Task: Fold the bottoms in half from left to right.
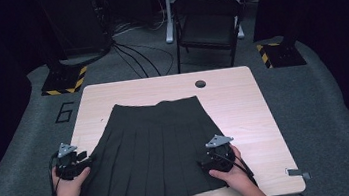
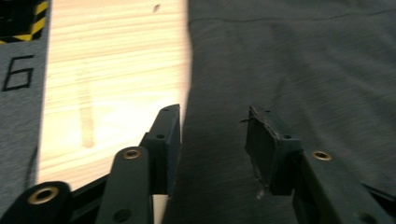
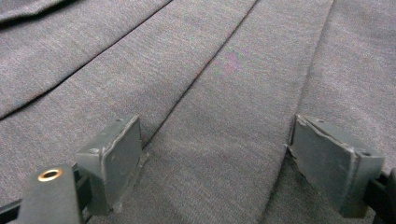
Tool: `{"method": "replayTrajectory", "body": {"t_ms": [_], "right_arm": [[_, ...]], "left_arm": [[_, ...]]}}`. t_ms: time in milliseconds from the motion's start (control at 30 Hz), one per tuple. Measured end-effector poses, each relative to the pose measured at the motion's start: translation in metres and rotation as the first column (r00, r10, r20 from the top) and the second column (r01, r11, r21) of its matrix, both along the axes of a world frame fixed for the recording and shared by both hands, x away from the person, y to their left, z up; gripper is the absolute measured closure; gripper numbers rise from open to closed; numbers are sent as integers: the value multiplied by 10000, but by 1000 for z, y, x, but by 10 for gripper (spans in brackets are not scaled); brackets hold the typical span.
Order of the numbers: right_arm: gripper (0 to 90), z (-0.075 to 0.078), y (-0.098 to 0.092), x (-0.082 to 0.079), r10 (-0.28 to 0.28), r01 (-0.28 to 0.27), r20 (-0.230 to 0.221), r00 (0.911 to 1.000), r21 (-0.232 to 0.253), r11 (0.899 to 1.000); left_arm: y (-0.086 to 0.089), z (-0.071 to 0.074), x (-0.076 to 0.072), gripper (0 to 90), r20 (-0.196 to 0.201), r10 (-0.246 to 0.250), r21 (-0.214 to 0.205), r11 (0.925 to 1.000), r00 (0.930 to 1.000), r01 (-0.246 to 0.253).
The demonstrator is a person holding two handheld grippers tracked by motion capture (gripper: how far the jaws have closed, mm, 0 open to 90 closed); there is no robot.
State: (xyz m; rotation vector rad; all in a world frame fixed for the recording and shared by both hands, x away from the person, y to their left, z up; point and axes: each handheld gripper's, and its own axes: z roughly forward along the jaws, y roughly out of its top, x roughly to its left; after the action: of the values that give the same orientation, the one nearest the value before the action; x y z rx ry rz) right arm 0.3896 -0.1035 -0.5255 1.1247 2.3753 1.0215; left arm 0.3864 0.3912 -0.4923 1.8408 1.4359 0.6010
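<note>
Black pleated skirt [image 1: 151, 148] lies flat on the bench [image 1: 243, 99]. Left gripper [image 2: 212, 140] straddles its side edge, jaws apart; right gripper [image 3: 215, 163] gapes wide over the pleats, probably lining up a fold.

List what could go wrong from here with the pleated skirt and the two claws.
1. The left claw straddles the edge of the skirt with its jaws apart; closing now might catch only a thin bit of the edge, which could slip out.
2. The right claw stands open over overlapping pleats; it might pinch just the top pleat and pull the folds askew.
3. The hem lies close to the near edge of the table; an uneven pull could drag it over.
</note>
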Motion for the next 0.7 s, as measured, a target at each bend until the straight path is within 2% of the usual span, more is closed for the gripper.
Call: {"method": "replayTrajectory", "body": {"t_ms": [233, 300, 333, 400, 500, 533, 700], "right_arm": [[163, 0, 0, 0, 49, -49, 17, 10000, -30, 10000], [163, 0, 0, 0, 58, -58, 16, 10000, -37, 10000], [163, 0, 0, 0, -8, 8, -7, 10000, 4, 10000], [163, 0, 0, 0, 10, -10, 15, 10000, -12, 10000], [163, 0, 0, 0, 3, -3, 0, 10000, -2, 10000], [163, 0, 0, 0, 1, -1, 1, 10000, -5, 10000], [163, 0, 0, 0, 5, -5, -2, 10000, -5, 10000]], "left_arm": [[14, -8, 3, 574, -59, 396, -171, 9991, 9992, -397], [16, -9, 3, 564, -307, 403, -237, 9989, 9987, -410], [17, -11, 4, 557, -167, 448, -259, 9986, 9989, -452], [18, -12, 4, 544, -427, 330, -272, 9990, 9985, -341], [16, -15, 5, 502, -459, 267, -247, 9993, 9986, -279], [14, -16, 5, 493, -513, 233, -363, 9990, 9984, -252], [7, -23, 8, 483, -658, -48, -54, 10000, 9978, 44]]}}
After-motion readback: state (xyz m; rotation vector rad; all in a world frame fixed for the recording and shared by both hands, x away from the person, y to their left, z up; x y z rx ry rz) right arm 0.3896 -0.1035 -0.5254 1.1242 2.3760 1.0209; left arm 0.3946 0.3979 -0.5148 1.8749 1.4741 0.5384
